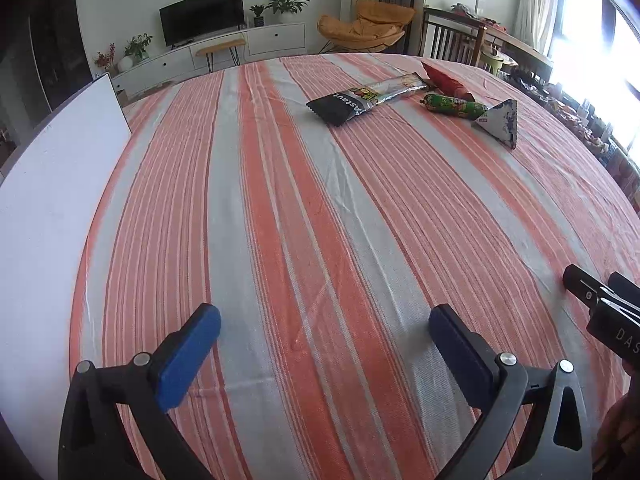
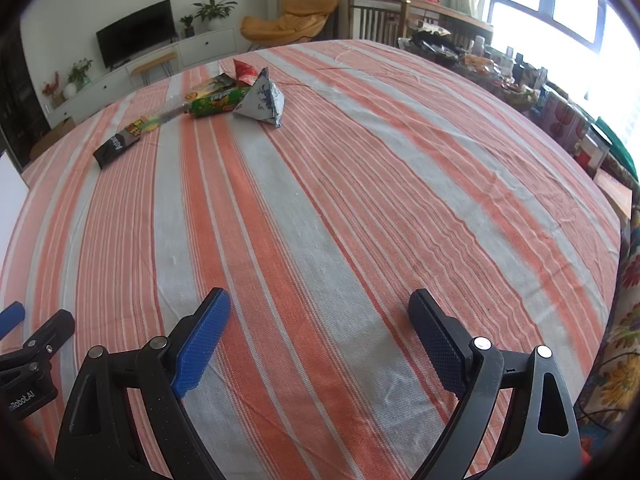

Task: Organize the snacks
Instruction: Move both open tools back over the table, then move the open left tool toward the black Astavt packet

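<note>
Several snacks lie at the far side of the striped tablecloth [image 1: 320, 220]. A long black-ended packet [image 1: 360, 102] [image 2: 120, 144], a green sausage-shaped pack [image 1: 456, 106] [image 2: 216, 104], a red packet [image 1: 444, 78] [image 2: 245, 70] and a silver-blue pyramid pack [image 1: 500, 120] [image 2: 262, 100] lie close together. My left gripper [image 1: 324, 320] is open and empty, low over the near cloth. My right gripper [image 2: 318, 304] is open and empty too, far from the snacks. Part of the right gripper shows at the right edge of the left wrist view [image 1: 600, 300].
A white board [image 1: 52, 184] stands along the table's left edge. Beyond the table are a TV unit [image 1: 204, 48], an orange chair [image 1: 364, 26] and a wooden chair [image 2: 376, 16]. Cluttered shelves [image 2: 560, 112] run along the right by the window.
</note>
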Action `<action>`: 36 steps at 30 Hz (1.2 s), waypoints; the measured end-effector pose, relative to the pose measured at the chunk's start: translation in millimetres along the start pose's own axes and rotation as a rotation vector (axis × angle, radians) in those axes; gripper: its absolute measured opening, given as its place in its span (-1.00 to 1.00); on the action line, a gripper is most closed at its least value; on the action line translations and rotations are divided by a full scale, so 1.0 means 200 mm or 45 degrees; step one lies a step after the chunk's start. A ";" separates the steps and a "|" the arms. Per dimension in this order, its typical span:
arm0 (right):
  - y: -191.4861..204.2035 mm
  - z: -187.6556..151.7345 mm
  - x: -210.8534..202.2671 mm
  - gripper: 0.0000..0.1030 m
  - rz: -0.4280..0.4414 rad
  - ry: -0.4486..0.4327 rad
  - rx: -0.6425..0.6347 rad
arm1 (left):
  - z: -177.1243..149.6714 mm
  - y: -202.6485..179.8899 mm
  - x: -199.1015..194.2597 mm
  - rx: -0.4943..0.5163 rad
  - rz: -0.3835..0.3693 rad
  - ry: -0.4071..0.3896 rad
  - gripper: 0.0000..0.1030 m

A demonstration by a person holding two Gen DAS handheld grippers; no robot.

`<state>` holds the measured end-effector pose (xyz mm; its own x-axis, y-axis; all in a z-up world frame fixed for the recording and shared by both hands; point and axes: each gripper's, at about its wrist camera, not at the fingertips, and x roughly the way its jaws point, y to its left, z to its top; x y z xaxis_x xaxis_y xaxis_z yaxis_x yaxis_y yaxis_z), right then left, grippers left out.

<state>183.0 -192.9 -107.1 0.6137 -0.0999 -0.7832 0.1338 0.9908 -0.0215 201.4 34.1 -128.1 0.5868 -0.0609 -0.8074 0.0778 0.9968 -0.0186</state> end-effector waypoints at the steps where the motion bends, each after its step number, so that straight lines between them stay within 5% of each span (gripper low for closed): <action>1: 0.00 0.00 0.00 0.80 0.000 0.000 0.000 | 0.00 0.00 0.00 0.000 0.000 0.000 1.00; 36: -0.06 0.00 -0.03 0.79 -0.015 -0.020 0.077 | 0.00 0.00 0.00 0.000 -0.001 0.000 1.00</action>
<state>178.2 -204.1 -102.0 0.6237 -0.1136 -0.7734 0.1876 0.9822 0.0071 201.4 34.4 -128.0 0.5869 -0.0620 -0.8073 0.0786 0.9967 -0.0194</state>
